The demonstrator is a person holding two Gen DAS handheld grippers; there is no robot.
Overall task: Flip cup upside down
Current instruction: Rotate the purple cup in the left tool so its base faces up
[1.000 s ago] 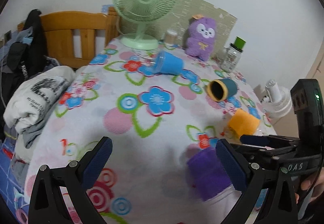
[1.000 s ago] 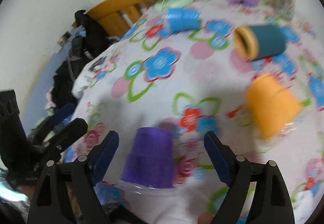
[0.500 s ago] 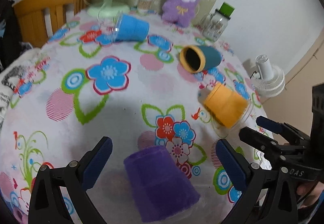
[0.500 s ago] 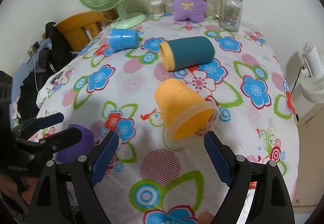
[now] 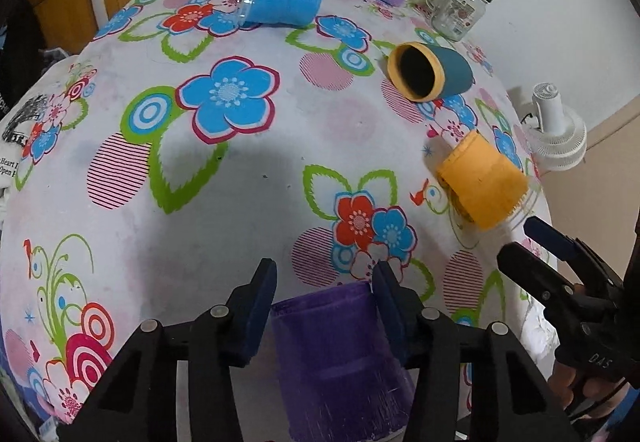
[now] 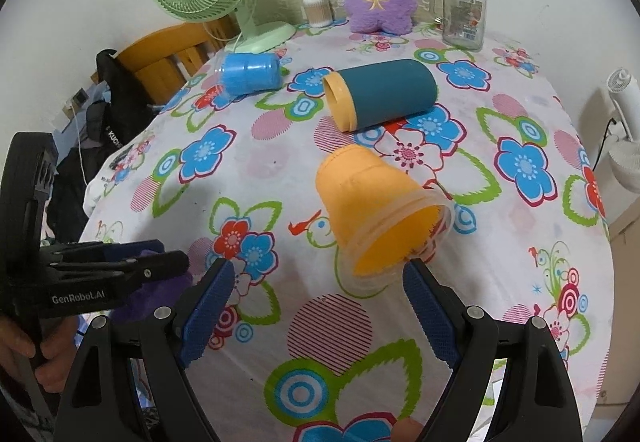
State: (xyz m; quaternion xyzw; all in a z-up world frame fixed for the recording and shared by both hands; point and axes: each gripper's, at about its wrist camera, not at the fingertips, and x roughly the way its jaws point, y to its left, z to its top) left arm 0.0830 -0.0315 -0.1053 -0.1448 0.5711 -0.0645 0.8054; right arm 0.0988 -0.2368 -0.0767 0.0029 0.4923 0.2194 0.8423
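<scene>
Purple cup (image 5: 336, 358) now pinched in your left tool (image 5: 324, 298), spread a second ago; right tool (image 6: 316, 306) spread near orange cup (image 6: 376, 210). Flip next.

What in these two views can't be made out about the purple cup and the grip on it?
- Purple cup rim: left wrist view, cut off by the bottom edge.
- Same cup in the right wrist view: mostly hidden behind the left gripper.
- Contact of the left gripper's pads: cup sits between them, true clamping unclear.
</scene>
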